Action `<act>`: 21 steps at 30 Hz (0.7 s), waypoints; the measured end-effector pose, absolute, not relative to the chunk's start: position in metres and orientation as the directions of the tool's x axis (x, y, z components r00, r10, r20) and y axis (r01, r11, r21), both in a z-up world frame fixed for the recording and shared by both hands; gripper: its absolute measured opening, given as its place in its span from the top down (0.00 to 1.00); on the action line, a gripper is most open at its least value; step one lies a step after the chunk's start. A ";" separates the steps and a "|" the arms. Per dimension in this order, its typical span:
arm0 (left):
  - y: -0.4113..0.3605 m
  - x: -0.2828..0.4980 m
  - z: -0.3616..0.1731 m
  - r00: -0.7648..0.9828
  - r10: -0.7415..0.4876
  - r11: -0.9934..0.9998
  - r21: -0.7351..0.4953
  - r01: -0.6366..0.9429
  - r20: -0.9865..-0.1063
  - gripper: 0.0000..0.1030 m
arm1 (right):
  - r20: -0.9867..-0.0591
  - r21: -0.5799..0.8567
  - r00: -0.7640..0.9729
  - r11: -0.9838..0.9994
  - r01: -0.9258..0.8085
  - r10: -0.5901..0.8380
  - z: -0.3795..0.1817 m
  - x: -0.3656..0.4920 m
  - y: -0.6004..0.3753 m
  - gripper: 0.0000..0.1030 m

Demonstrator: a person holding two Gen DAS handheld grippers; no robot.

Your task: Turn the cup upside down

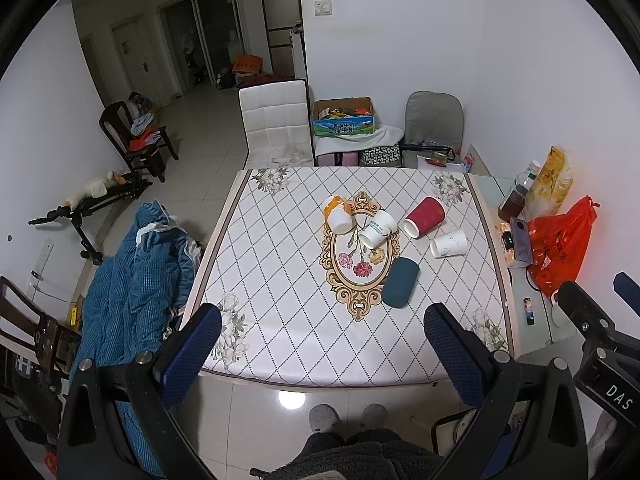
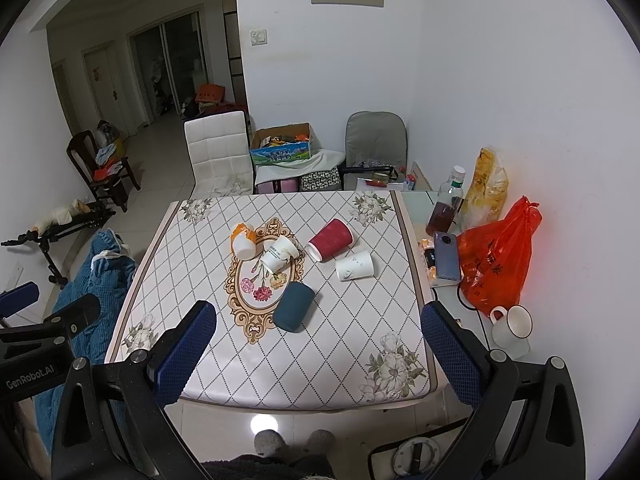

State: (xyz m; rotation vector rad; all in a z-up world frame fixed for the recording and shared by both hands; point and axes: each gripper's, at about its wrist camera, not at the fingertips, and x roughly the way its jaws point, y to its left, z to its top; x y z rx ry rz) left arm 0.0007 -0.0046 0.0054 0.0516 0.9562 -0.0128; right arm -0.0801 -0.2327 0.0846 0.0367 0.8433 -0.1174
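Five cups lie sideways on tabletop [image 1: 280, 320]; teal cup [image 1: 400, 282] nearest. Left claw [image 1: 322, 344] and right claw [image 2: 318, 344] wide, empty, hovering clear for approach.

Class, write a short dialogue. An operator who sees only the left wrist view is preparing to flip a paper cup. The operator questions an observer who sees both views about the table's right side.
Operator: What stands on the near side of the orange plastic bag? It's mostly blocked for me.
Observer: A white ceramic mug, upright, with its handle toward the patterned table.
Operator: Is the right claw holding anything?
Observer: No. Its blue padded fingers stand wide apart and empty.
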 end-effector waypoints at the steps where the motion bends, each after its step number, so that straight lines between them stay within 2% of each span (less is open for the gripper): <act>1: -0.004 0.001 0.005 0.577 0.012 0.999 0.038 0.033 -0.817 0.00 | -0.747 -0.015 0.659 0.993 0.117 -0.089 0.082 -0.080 -0.232 0.00; 21: -0.007 -0.003 0.008 0.579 0.011 0.999 0.039 0.035 -0.815 0.00 | -0.747 0.001 0.662 0.995 0.103 -0.068 0.085 -0.080 -0.229 0.00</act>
